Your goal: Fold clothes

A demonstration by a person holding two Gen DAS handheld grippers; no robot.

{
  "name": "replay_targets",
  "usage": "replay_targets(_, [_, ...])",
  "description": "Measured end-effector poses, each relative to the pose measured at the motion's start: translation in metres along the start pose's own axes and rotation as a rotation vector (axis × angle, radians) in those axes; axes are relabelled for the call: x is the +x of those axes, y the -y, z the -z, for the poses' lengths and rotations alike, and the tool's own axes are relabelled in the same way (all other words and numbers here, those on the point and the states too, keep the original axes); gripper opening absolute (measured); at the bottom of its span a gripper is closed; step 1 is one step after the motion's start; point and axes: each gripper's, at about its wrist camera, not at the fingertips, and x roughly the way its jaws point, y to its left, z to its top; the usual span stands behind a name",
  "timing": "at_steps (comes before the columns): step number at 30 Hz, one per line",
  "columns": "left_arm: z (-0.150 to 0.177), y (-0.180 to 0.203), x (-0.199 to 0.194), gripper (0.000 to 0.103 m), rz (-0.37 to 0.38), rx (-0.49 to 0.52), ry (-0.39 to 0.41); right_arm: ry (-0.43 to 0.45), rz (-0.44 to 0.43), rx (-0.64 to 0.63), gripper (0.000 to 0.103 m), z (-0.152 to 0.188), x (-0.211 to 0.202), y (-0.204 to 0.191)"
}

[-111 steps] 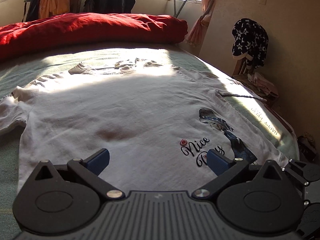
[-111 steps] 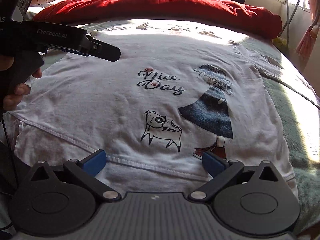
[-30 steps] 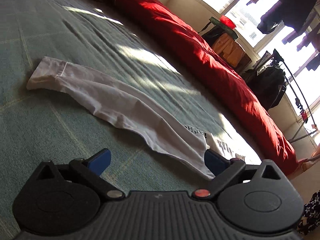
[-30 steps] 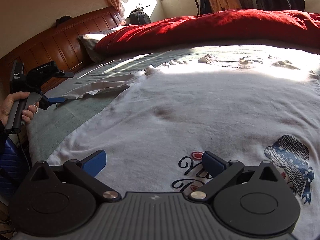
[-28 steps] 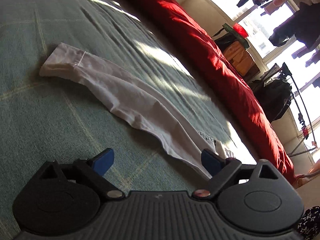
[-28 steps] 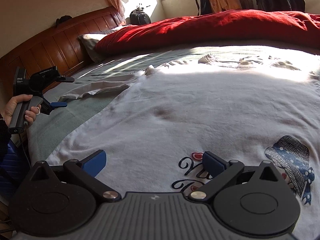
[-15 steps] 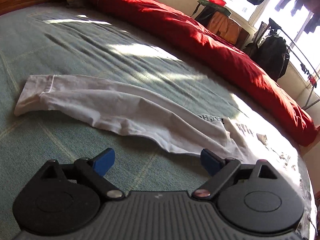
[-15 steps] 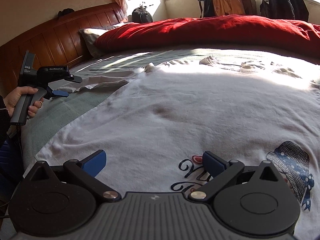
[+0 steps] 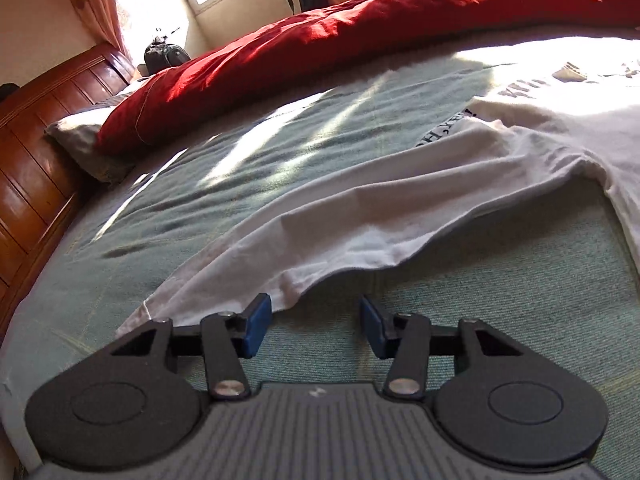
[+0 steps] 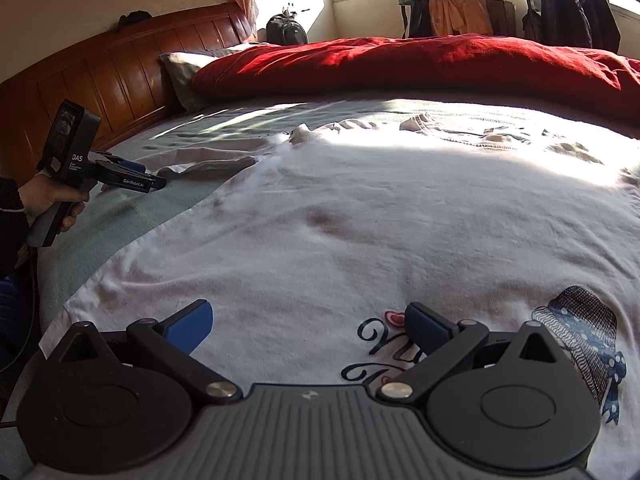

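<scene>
A white long-sleeved T-shirt (image 10: 400, 216) with a "Nice Day" print lies spread flat on the green bedspread (image 9: 500, 292). Its left sleeve (image 9: 360, 216) stretches out over the bedspread in the left wrist view. My left gripper (image 9: 314, 322) is partly closed, its blue pads (image 9: 256, 318) right at the sleeve's lower edge near the cuff, with no cloth between them. It also shows in the right wrist view (image 10: 136, 176) by the sleeve end. My right gripper (image 10: 308, 326) is open and empty, low over the shirt's front near the print.
A red duvet (image 10: 420, 64) lies bunched along the far side of the bed. A grey pillow (image 10: 188, 68) and a wooden headboard (image 10: 108, 72) stand at the left. Clothes on a rack (image 10: 568, 4) hang by the window.
My left gripper has swung round and moved in low to the sleeve's lower edge, and its jaws have narrowed. My right gripper has stayed over the shirt's front.
</scene>
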Motion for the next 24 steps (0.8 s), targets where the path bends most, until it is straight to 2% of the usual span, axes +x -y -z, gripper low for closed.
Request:
replay_targets(4, [-0.01, 0.007, 0.012, 0.04, -0.007, 0.054, 0.012, -0.002, 0.004, -0.008, 0.103, 0.0, 0.001, -0.001])
replay_targets(5, [-0.011, 0.009, 0.014, 0.032, 0.001, 0.061, 0.011, -0.002, 0.005, -0.009, 0.103, 0.001, 0.001, -0.001])
replay_targets(6, [-0.013, 0.01, 0.016, 0.017, 0.009, 0.067, 0.01, -0.003, 0.006, -0.011, 0.103, 0.0, 0.001, -0.001])
replay_targets(8, [-0.015, 0.012, 0.019, 0.003, 0.022, 0.073, 0.008, -0.003, 0.007, -0.012, 0.103, 0.0, 0.001, -0.001])
replay_targets(12, [-0.012, 0.006, 0.008, 0.001, 0.048, 0.044, 0.017, -0.002, 0.008, -0.013, 0.103, 0.001, 0.001, -0.001])
replay_targets(16, [-0.006, 0.003, -0.009, 0.001, 0.075, 0.073, 0.013, -0.001, 0.008, -0.015, 0.103, 0.001, 0.001, -0.002])
replay_targets(19, [-0.001, 0.002, -0.017, 0.006, 0.108, 0.107, -0.013, 0.0, 0.009, -0.016, 0.103, 0.001, 0.001, -0.002])
replay_targets(20, [0.002, -0.004, -0.018, 0.011, 0.111, 0.082, -0.016, 0.001, 0.009, -0.017, 0.103, 0.002, 0.001, -0.002])
replay_targets(24, [0.013, -0.048, -0.018, 0.016, 0.089, -0.15, -0.006, 0.002, 0.009, -0.017, 0.103, 0.002, 0.001, -0.002])
